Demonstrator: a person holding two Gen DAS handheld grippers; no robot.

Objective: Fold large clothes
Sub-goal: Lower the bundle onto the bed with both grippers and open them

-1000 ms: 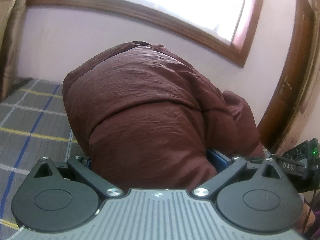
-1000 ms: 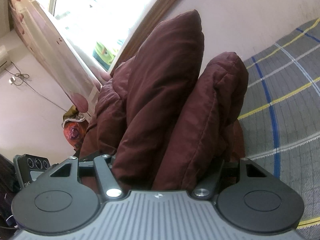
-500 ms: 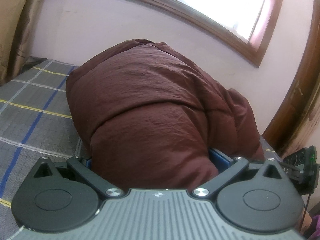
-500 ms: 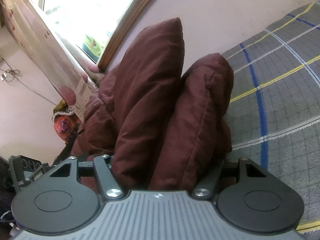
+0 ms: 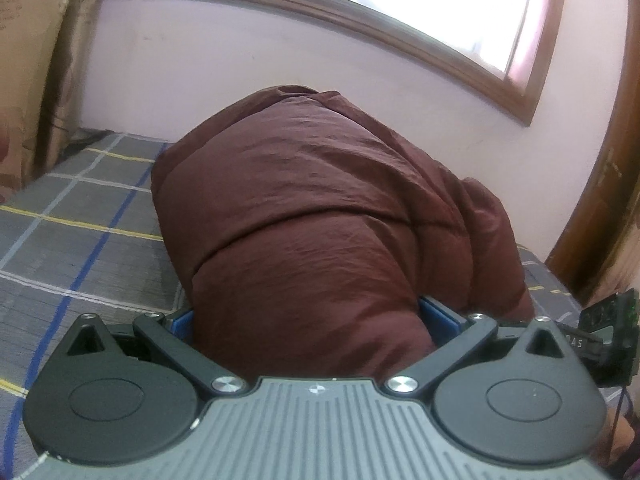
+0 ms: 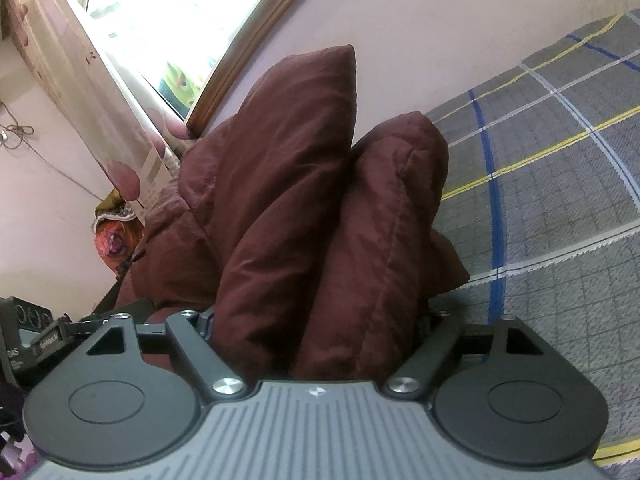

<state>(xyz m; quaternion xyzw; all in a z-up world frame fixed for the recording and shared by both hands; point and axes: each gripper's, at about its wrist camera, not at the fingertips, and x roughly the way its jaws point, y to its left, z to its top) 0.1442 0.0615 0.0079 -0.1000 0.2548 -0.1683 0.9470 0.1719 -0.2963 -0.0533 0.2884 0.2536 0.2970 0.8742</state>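
Observation:
A bulky maroon padded garment fills the middle of the left wrist view. My left gripper is shut on a thick fold of it, and the blue pads show at its sides. In the right wrist view the same garment stands in two upright folds. My right gripper is shut on their lower end. The fingertips of both grippers are hidden by cloth. The garment hangs close over a grey plaid bed cover.
The plaid cover stretches to the right in the right wrist view. A pink wall with a wood-framed window is behind. A curtain hangs at the left. The other gripper's body shows at the right edge.
Both grippers have come down with the garment toward the bed. More of the plaid cover shows, and the window has moved up in the views.

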